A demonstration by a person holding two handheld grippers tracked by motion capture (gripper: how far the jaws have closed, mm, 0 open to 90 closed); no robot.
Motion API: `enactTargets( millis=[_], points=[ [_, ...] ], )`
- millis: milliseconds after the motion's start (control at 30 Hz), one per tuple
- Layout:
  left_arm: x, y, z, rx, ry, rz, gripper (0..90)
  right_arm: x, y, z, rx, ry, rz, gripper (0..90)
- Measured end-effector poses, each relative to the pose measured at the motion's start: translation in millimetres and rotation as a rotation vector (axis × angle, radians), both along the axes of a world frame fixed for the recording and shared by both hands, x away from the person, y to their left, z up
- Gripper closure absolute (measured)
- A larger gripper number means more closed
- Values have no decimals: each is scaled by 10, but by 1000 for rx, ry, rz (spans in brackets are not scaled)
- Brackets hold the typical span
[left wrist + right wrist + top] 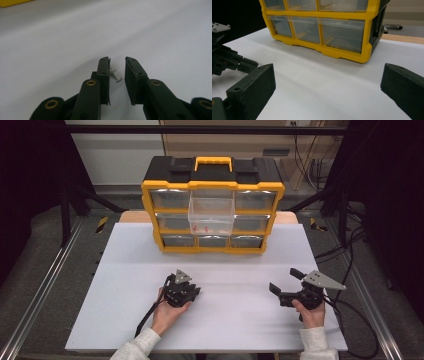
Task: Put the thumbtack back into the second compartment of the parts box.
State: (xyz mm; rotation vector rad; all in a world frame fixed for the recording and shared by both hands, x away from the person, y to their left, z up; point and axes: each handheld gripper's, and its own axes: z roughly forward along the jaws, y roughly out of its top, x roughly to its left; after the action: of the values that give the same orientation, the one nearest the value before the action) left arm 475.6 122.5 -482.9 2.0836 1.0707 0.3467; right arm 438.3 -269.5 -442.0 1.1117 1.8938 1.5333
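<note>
1. My left gripper (pixel 117 72), seen in the left gripper view: jaws parted by a narrow gap at the frame's centre. A small white peg-like piece (pixel 115 75) lies in that gap, touching or just beside the inner face of the left-hand jaw; I cannot tell whether it is gripped, as the other jaw stands clear of it.
2. In the high view, the left gripper (pixel 181 291) sits lower left of centre, low over the white table (pixel 125 290), its grey three-cornered plate uppermost. My left hand (pixel 167 312) grasps it from below, the forearm entering from the bottom edge.
3. My right gripper (pixel 328 87), right gripper view: jaws wide apart, one at the lower left and one at the lower right of the frame, with nothing but bare table between them.
4. In the high view, the right gripper (pixel 287 285) lies lower right of centre, jaws pointing toward the frame's left; my right hand (pixel 311 312) holds its rear, cable trailing to the right.
5. The yellow and black drawer organiser (pixel 212 202) stands at upper centre on the table's far edge. One clear drawer (pixel 211 215) in its middle column is pulled out toward me; small red items lie inside it.
</note>
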Motion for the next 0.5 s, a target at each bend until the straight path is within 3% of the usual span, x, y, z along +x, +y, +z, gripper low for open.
enactTargets(
  millis=[267, 500],
  points=[
    [11, 5, 0, 18, -5, 3, 833, -2, 3, 3, 0, 0, 0, 2],
    [19, 16, 0, 20, -9, -15, 847, -1, 5, 3, -2, 0, 2, 3]
  ],
)
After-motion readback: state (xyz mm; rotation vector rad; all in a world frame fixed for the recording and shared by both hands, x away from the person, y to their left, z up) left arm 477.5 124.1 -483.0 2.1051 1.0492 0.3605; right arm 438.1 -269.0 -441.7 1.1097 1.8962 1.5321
